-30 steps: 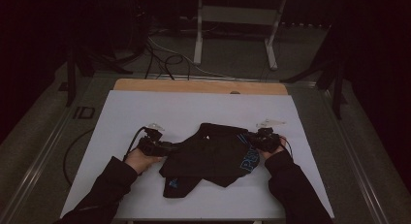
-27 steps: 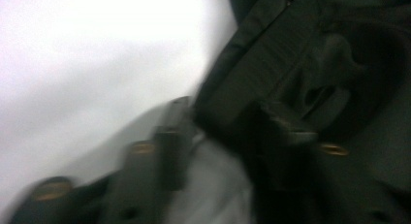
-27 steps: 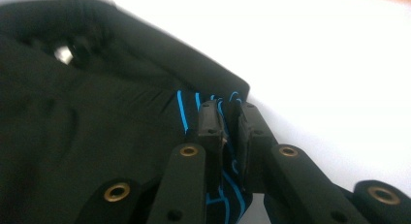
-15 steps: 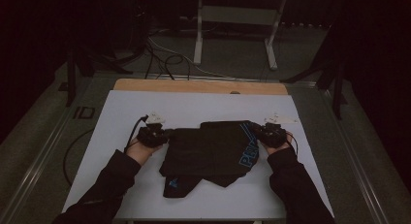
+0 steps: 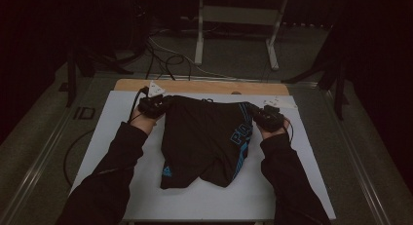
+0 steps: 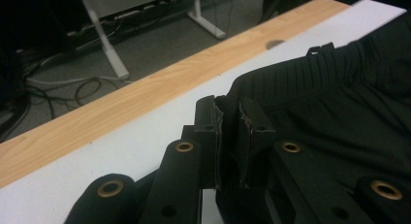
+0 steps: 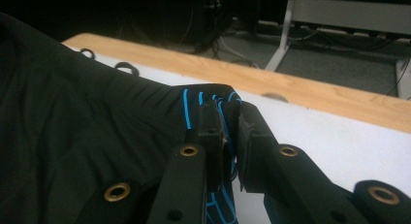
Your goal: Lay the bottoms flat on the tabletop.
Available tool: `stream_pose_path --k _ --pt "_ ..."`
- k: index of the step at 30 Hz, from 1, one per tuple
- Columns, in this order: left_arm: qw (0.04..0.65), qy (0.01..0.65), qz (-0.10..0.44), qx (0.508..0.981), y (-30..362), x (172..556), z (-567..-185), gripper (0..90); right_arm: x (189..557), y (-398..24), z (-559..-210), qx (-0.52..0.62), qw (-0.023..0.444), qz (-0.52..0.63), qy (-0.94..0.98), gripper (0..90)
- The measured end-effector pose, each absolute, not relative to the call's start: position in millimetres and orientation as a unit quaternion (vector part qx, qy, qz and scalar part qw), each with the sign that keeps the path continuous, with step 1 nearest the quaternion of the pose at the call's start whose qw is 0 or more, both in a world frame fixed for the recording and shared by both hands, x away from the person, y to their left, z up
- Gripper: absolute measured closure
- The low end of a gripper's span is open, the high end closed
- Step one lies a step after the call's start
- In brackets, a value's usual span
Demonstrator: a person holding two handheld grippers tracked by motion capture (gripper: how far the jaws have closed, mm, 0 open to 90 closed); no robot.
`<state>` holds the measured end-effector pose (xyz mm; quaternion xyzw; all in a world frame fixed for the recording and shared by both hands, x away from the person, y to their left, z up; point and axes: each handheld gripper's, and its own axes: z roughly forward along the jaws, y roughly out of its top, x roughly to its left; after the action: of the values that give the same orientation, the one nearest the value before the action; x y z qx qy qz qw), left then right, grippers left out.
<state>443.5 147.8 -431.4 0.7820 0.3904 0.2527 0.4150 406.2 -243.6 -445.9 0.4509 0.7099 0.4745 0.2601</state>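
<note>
A pair of black shorts point(image 5: 204, 137) with blue lettering and stripes is stretched between my two grippers over the white table top point(image 5: 112, 132), legs trailing toward the person. My left gripper point(image 5: 157, 104) holds the waistband's left corner. Its jaws have just been closing, and in the left gripper view the left gripper point(image 6: 229, 110) pinches the ribbed black waistband of the shorts point(image 6: 339, 98). My right gripper point(image 5: 265, 117) holds the right corner. In the right gripper view the right gripper point(image 7: 228, 112) clamps the blue-striped edge of the shorts point(image 7: 87, 127).
A wooden strip point(image 5: 195, 86) runs along the table's far edge. Beyond it on the floor lie loose cables point(image 5: 165, 59) and the legs of a metal stand point(image 5: 270, 49). Bare white surface lies to both sides of the shorts.
Both hands have risen and moved toward the far edge, pulling the crumpled shorts out flat and wide. The left gripper's jaws closed on the waistband corner.
</note>
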Motion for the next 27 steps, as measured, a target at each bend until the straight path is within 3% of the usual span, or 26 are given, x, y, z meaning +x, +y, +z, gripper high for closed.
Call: stream_pose_path --k 2,8,10,11,13,14,17,20,27 --pt "0.424 0.384 0.291 0.767 147.4 444.7 -426.1 81.5 408.4 -240.7 -443.9 0.452 0.259 0.48 0.706 82.4" --pt "0.416 0.382 0.28 0.776 145.9 451.1 -426.5 78.5 412.3 -232.6 -440.0 0.449 0.269 0.475 0.707 82.1" --pt "0.426 0.39 0.256 0.775 148.4 449.9 -432.7 69.4 413.0 -231.7 -441.3 0.447 0.263 0.469 0.715 79.1" --pt "0.426 0.396 0.24 0.778 149.5 449.9 -436.3 53.3 413.5 -231.5 -443.4 0.448 0.26 0.463 0.719 68.3" --pt "0.424 0.406 0.23 0.776 151.1 446.5 -442.3 35.2 414.8 -233.5 -446.9 0.457 0.242 0.466 0.718 48.4" --pt "0.427 0.41 0.22 0.776 152.3 444.4 -444.1 24.4 414.9 -235.2 -448.0 0.467 0.241 0.463 0.714 42.9" --pt "0.447 0.401 0.184 0.778 155.8 437.0 -446.9 11.4 413.7 -242.7 -450.9 0.472 0.224 0.467 0.714 21.7" --pt "0.459 0.388 0.166 0.782 156.3 425.2 -447.7 8.6 411.2 -248.2 -453.4 0.467 0.213 0.468 0.719 13.9" --pt "0.464 0.363 0.149 0.794 153.9 400.4 -449.4 7.5 401.1 -251.6 -457.1 0.46 0.213 0.463 0.727 14.1"
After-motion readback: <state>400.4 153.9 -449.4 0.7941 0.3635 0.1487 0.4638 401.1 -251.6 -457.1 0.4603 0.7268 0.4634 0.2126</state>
